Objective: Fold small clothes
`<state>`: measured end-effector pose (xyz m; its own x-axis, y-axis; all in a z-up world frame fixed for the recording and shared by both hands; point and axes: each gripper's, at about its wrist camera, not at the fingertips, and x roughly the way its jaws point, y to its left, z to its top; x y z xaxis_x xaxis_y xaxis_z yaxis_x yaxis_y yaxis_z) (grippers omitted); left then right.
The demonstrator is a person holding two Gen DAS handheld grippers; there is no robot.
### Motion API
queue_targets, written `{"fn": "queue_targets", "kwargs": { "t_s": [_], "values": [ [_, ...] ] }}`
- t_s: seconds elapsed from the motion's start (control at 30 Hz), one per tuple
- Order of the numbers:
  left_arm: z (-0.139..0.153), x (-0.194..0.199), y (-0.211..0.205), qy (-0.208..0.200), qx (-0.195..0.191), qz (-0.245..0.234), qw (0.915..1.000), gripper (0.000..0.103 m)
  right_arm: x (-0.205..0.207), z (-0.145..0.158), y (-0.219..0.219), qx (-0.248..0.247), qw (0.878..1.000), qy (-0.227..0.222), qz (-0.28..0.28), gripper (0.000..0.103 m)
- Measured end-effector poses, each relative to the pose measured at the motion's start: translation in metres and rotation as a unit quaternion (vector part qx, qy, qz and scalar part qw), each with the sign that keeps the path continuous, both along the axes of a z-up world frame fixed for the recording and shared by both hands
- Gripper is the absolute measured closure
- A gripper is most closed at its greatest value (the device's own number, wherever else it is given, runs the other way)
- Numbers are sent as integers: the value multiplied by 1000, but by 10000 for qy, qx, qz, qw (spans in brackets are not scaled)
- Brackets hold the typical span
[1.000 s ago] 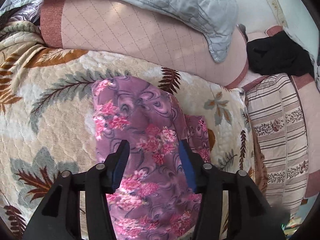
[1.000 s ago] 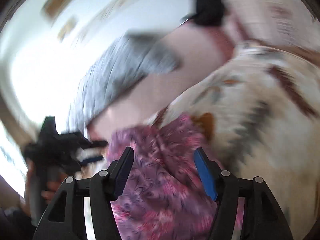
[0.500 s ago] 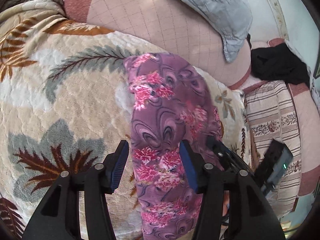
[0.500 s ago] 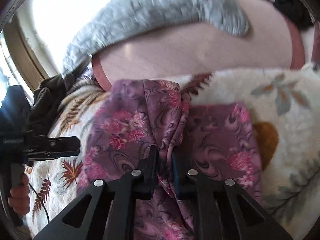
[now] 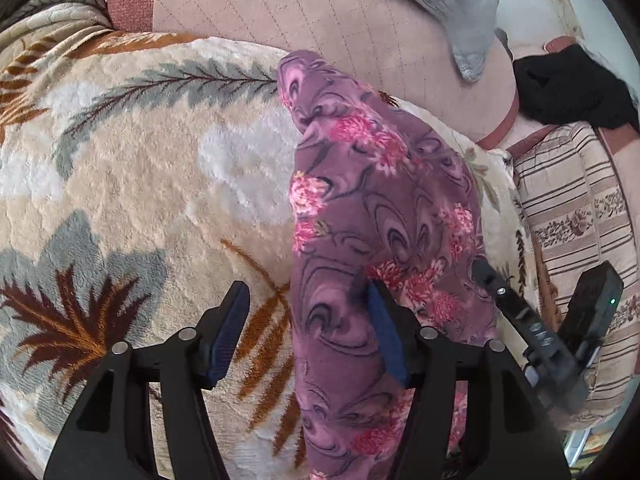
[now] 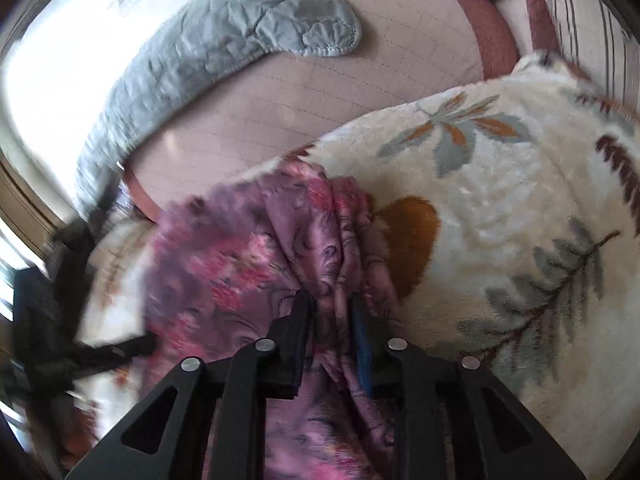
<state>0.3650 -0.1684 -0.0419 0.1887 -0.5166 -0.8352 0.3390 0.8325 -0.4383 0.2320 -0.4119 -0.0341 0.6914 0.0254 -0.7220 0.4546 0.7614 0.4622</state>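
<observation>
Purple floral fabric, the small garment [image 5: 376, 216], lies in a long narrow strip on my cream fleece blanket [image 5: 132, 184] with its leaf pattern, running from the near edge away toward the pink quilted bolster [image 5: 328, 12] at the far side. My left gripper [image 5: 308, 332] hangs over its near left edge with the fingers spread wide; the right-hand blue pad sits above the cloth and the left-hand one above bare blanket. My right gripper [image 6: 330, 332] has its fingers pressed together on a bunched ridge of the garment [image 6: 256, 264], pinching it. A grey quilted pillow [image 6: 224, 40] rests on the bolster, and a striped cushion [image 5: 576, 208] sits to the right.
</observation>
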Motion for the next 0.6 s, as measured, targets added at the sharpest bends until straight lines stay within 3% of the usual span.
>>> {"fn": "queue_targets", "kwargs": {
  "t_s": [0.07, 0.13, 0.23, 0.27, 0.3, 0.4, 0.47, 0.5, 0.6],
  "values": [
    [3, 1, 3, 26, -127, 72, 9999, 43, 2, 4, -10, 278, 9992, -265, -147, 75],
    [6, 2, 2, -21, -129, 116, 9998, 43, 11, 2, -20, 470, 9981, -284, -290, 62],
    [12, 3, -3, -139, -119, 147, 9997, 43, 39, -10, -25, 739, 9970, 10, -228, 64],
    [16, 5, -6, -231, -145, 174, 9995, 43, 47, -11, -23, 677, 9975, 38, -181, 71],
    [17, 7, -10, -300, -128, 193, 9993, 43, 51, -5, -20, 405, 9990, -34, -162, 94],
    [9, 19, -27, -505, 334, 193, 9980, 40, 56, -4, -20, 26, 9995, -10, -302, 94],
    [-8, 28, -34, -281, 441, 180, 9985, 29, 63, -25, -23, -116, 9972, 595, -437, 90],
    [-14, 32, -30, -127, 396, 242, 9988, 28, 63, -28, -25, -98, 9971, 652, -390, 90],
    [-5, 31, -12, 11, 43, 414, 9991, 28, 50, 1, -18, -508, 9975, 311, -371, 80]
  ]
}}
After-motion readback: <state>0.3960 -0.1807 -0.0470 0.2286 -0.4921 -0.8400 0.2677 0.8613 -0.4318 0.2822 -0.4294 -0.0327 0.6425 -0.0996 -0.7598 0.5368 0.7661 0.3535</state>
